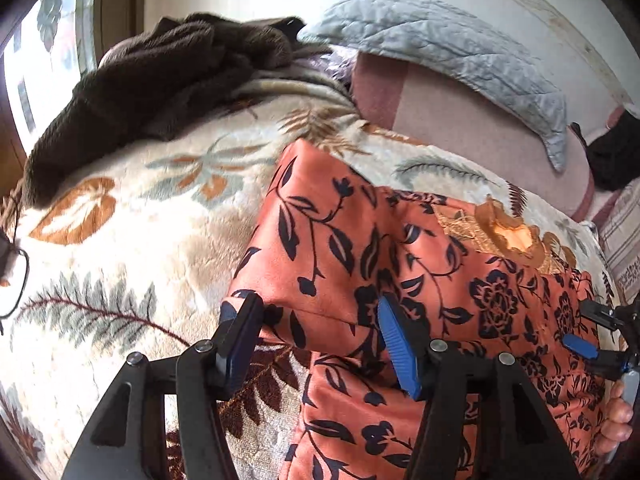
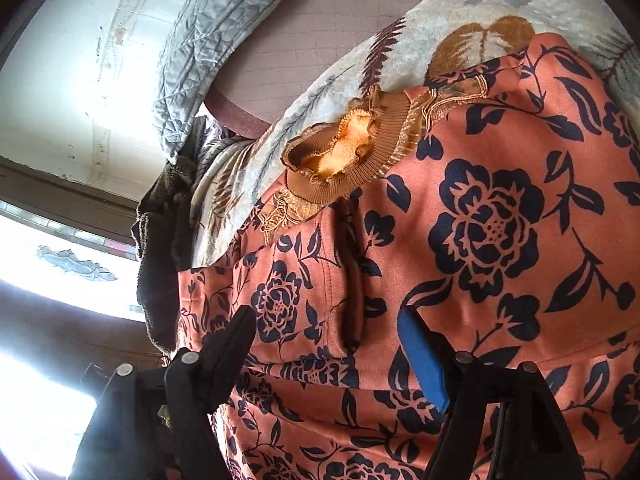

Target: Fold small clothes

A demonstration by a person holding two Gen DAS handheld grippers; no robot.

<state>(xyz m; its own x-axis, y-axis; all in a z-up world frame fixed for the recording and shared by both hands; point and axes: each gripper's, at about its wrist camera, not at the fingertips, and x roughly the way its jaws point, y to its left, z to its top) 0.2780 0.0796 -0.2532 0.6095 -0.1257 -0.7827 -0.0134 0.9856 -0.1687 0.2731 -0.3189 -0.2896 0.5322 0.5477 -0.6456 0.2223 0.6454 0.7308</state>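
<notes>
Both grippers hang low over one orange top (image 1: 360, 248) with a black flower print, which lies flat on the blanket (image 1: 132, 240) near its right edge. The left gripper (image 1: 320, 320) has its jaws spread over the top's folded corner, gripping nothing; the right gripper (image 2: 324, 340) is likewise released, fingers astride the dark placket below the ribbed, ruffled tan collar (image 2: 344, 160). One fuzzy brown garment (image 1: 140, 92) is heaped at the far left, one quilted grey pillow (image 1: 460, 52) beyond
</notes>
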